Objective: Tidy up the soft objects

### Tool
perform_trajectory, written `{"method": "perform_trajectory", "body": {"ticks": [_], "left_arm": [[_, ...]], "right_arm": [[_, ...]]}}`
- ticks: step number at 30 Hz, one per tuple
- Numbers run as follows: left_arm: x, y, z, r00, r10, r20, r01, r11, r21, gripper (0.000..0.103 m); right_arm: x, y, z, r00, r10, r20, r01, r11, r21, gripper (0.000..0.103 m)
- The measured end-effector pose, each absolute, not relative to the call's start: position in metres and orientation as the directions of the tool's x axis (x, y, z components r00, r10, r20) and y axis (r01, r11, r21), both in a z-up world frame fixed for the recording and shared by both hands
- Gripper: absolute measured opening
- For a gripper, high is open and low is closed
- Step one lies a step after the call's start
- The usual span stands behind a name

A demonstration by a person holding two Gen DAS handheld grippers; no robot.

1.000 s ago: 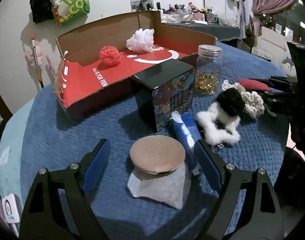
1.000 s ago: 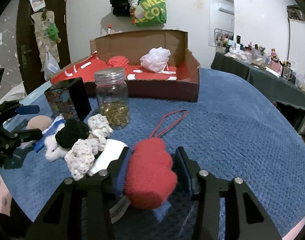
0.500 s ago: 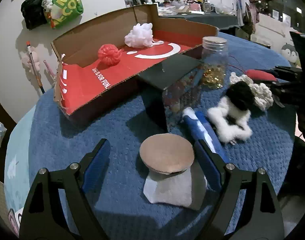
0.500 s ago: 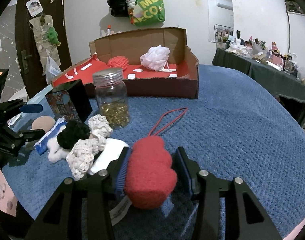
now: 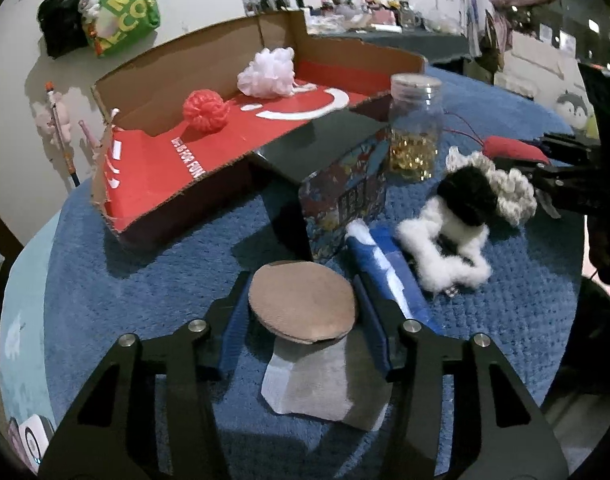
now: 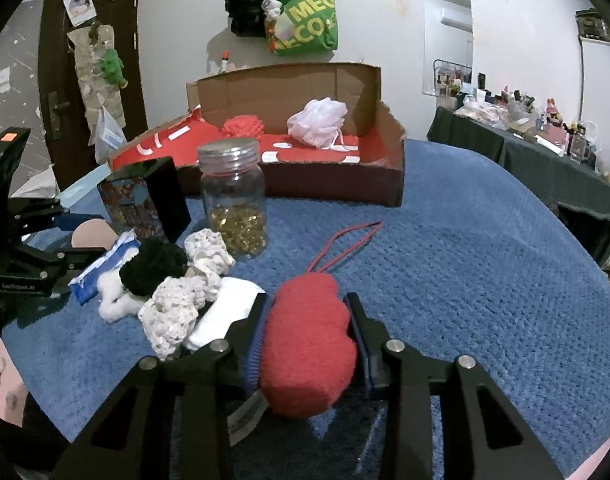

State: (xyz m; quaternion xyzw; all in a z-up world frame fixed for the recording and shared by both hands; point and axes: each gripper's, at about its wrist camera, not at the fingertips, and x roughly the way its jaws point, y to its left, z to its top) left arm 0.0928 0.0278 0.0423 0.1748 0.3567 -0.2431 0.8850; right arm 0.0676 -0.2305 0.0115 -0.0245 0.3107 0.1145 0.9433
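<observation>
My left gripper (image 5: 303, 312) is shut on a round tan powder puff (image 5: 301, 300) that sits over a white wrapper (image 5: 317, 384) on the blue table cover. My right gripper (image 6: 309, 332) is shut on a red plush heart (image 6: 305, 344) with a red cord loop (image 6: 345, 244). A red-lined cardboard box (image 6: 333, 188) at the back holds a red mesh ball (image 5: 205, 110) and a white mesh pouf (image 5: 269, 72). Between the grippers lie a black pompom (image 5: 467, 192), a white fluffy scrunchie (image 5: 445, 256) and cream crochet pieces (image 6: 177, 312).
A glass jar of gold beads (image 6: 235, 200) and a dark printed box (image 5: 341, 188) stand in front of the cardboard box. A blue-and-white packet (image 5: 389, 276) lies just right of the left gripper. A white pad (image 6: 225, 308) lies left of the right gripper.
The left gripper's fingers have closed from wide open onto the tan puff and moved closer to it. The right gripper still holds the red heart, almost unmoved.
</observation>
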Motion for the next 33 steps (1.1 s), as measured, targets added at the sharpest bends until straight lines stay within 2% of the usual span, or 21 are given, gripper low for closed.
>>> {"method": "perform_trajectory", "body": {"ticks": [10,14,20,33], "left_arm": [[0.061,0.028,0.076,0.684,-0.421,-0.595,0.525,0.851,0.001,0.048],[0.053,0.019,0.077,0.673,-0.484,-0.56,0.545,0.836,-0.068,0.048],[0.046,0.005,0.071,0.665,-0.531,-0.525,0.557,0.821,-0.124,0.048],[0.051,0.003,0.06,0.65,-0.529,-0.545,0.536,0.828,-0.164,0.048]], "right_arm": [[0.054,-0.236,0.048,0.828,0.252,-0.501,-0.24,0.967,0.09,0.039],[0.048,-0.224,0.058,0.836,0.298,-0.461,-0.283,0.954,0.103,0.039],[0.046,-0.203,0.055,0.825,0.341,-0.45,-0.333,0.938,0.101,0.039],[0.048,-0.19,0.042,0.8,0.365,-0.475,-0.353,0.928,0.118,0.039]]}}
